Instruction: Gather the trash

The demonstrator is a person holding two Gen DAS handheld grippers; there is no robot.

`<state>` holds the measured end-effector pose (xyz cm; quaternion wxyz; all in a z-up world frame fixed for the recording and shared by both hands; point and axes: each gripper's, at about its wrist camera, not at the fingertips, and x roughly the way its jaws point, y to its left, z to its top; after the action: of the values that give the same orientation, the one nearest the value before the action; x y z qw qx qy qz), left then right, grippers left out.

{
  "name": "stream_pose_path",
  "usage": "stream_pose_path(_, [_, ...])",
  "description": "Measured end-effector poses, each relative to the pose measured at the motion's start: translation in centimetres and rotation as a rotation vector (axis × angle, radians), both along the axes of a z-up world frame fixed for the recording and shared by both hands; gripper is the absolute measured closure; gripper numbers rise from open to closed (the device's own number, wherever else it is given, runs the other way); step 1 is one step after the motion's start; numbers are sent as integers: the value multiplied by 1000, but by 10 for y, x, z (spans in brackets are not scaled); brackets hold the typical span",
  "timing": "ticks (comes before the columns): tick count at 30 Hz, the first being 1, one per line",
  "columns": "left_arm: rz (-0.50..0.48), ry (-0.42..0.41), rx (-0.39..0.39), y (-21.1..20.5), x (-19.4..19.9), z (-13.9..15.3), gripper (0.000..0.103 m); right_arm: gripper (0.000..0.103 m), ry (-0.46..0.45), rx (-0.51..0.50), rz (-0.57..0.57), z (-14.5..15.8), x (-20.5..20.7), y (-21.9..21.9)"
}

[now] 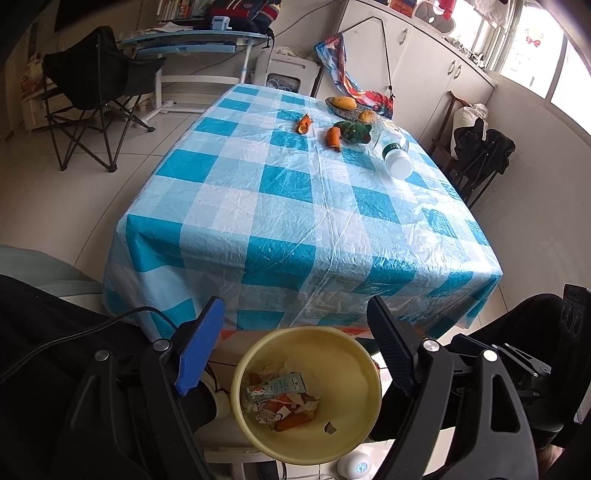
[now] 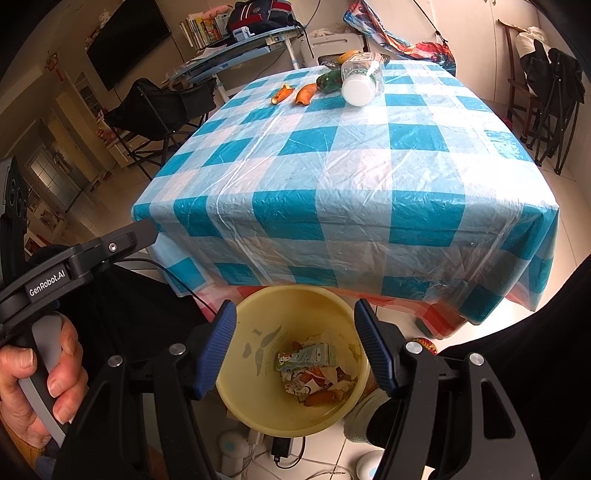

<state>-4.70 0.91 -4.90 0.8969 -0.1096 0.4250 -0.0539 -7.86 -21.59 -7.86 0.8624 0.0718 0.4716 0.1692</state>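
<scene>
I see a black folding chair (image 1: 94,92) on the far left, standing on the tiled floor (image 1: 55,192). Behind it, a light blue desk (image 1: 192,38) carries a dark backpack (image 1: 240,16). White cabinets (image 1: 424,55) line the far right wall, with dark clothing over a chair (image 1: 480,147) beside them.

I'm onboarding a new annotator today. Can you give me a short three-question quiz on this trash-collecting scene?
1. True or false: both hand-held grippers, left and right, hold nothing.
2. Where does the plastic bottle lie? A) in the bin B) on its side on the table C) on the floor
3. Fill in: the yellow bin stands on the floor at the table's ____ edge.

Key: 1 true; 2 B; 3 near. The orange peels are still on the checked tablecloth; a small carton already lies in the bin.
</scene>
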Motion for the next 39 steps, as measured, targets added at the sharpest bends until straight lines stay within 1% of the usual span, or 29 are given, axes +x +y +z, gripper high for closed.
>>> stream_pose_path(20, [56,-71,-54,13,0,12,26,39,-26,10,13,5,1,7])
stream_pose_path(24, [79,-85,-93,21,2,18,26,39,-28,31,11,10,3,5])
stream_pose_path(27, [110,-93,-132,29,3,26,26,39,-47,36,18,18,8,7])
stream_pose_path(31, [137,-109,-151,31,11,35,25,39,-129,27,42,41,27,17])
stream_pose_path(35, [156,-114,-164,27,27,39,25,39,-216,-7,71,65,60,29])
stream_pose_path(38, [153,-121,-150,22,37,37,25,40,-243,-20,74,74,93,33])
stream_pose_path(39, [152,-122,-142,21,38,35,25,43,-243,-24,79,74,105,36])
